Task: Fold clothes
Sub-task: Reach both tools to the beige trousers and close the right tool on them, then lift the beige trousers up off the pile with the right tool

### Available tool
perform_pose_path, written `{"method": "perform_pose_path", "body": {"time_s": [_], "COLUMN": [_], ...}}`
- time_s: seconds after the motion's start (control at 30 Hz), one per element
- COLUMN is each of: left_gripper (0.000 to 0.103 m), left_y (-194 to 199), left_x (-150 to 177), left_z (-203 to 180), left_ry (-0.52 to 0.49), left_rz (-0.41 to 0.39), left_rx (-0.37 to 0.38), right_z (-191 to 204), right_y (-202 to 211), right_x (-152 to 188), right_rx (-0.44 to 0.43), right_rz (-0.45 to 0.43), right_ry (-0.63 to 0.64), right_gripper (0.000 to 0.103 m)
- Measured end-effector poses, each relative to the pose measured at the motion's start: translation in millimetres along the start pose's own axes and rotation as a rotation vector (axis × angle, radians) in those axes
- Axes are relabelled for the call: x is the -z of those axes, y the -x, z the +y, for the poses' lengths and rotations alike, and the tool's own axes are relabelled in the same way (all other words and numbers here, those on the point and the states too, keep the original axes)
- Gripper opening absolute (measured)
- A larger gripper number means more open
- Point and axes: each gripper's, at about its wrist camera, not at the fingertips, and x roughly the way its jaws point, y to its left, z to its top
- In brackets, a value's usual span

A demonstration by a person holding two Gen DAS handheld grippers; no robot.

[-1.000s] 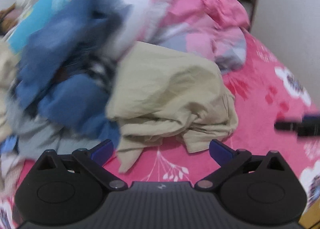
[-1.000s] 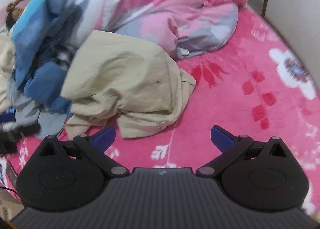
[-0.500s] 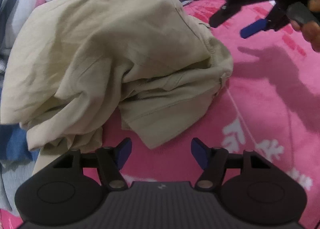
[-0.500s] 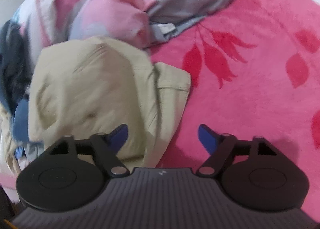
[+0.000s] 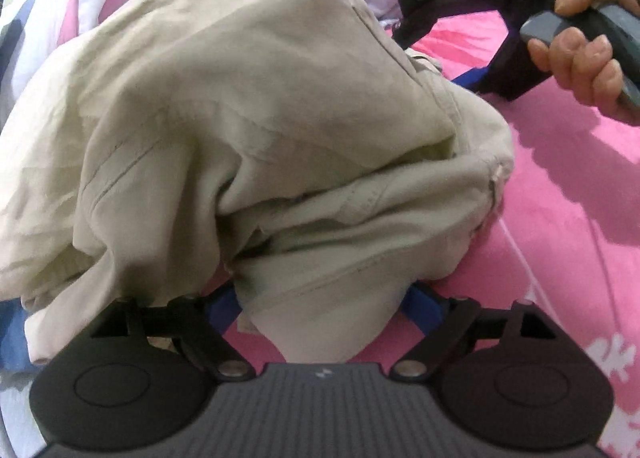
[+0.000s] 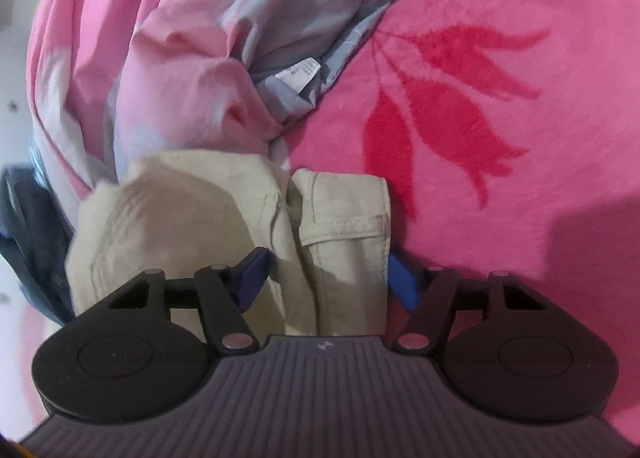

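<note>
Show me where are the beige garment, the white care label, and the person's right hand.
beige garment point(image 5: 248, 106), left wrist view, on its big upper fold.
white care label point(image 6: 303, 73), right wrist view, on the tag's printed face.
right hand point(image 5: 588, 38), left wrist view, on the fingers around the handle.

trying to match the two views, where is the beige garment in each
Left wrist: the beige garment fills the left and centre, one flap hanging between the left hand-held gripper's fingers.
Right wrist: it sits low and centre-left, a folded edge between the right hand-held gripper's fingers.
Shared landmark: the pink blanket.
</note>
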Motion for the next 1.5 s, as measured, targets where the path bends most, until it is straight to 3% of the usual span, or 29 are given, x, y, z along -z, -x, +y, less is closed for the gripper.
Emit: {"method": "perform_pose_path", "body": {"time_s": [0.03,0.07,0.1,0.17,0.23,0.3,0.5,0.8,1.07,1.23,1.5], "left_gripper": [0.074,0.066,0.061,0.036,0.024,0.019,0.015,0.015,0.015,0.015,0.015], "left_y": [1,2,4,10,17,28,95,248,407,483,529], "left_x": [1,2,3,4,4,3,8,13,23,9,-62], "left_z": [2,4,6,13,23,33,57,73,58,30,-22], "left_ry": [0.006,0.018,0.030,0.062,0.108,0.145,0.212,0.266,0.224,0.274,0.227], "left_rz": [-0.007,-0.009,-0.010,-0.012,0.002,0.010,-0.025,-0.119,-0.316,-0.403,-0.567], "left_rx": [0.008,0.015,0.022,0.020,0.026,0.038,0.153,0.395,0.611,0.750,0.934], "right_z": [-1,-3,-4,-2,2,8,26,71,131,155,170], "right_y": [-2,-5,-7,-5,3,15,75,197,324,411,533], "right_x": [-1,-3,-4,-4,-3,-1,5,33,89,105,86], "right_rx": [-0.015,-0.031,-0.046,-0.084,-0.134,-0.162,-0.276,-0.467,-0.583,-0.684,-0.662], "right_rz": [0.012,0.024,0.035,0.037,0.028,0.010,-0.064,-0.162,-0.344,-0.500,-0.661], "right_ry": [-0.019,-0.038,-0.056,-0.078,-0.097,-0.109,-0.156,-0.155,-0.133,-0.136,-0.032], "right_gripper": [0.050,0.034,0.026,0.016,0.012,0.010,0.008,0.008,0.007,0.006,0.006]}}
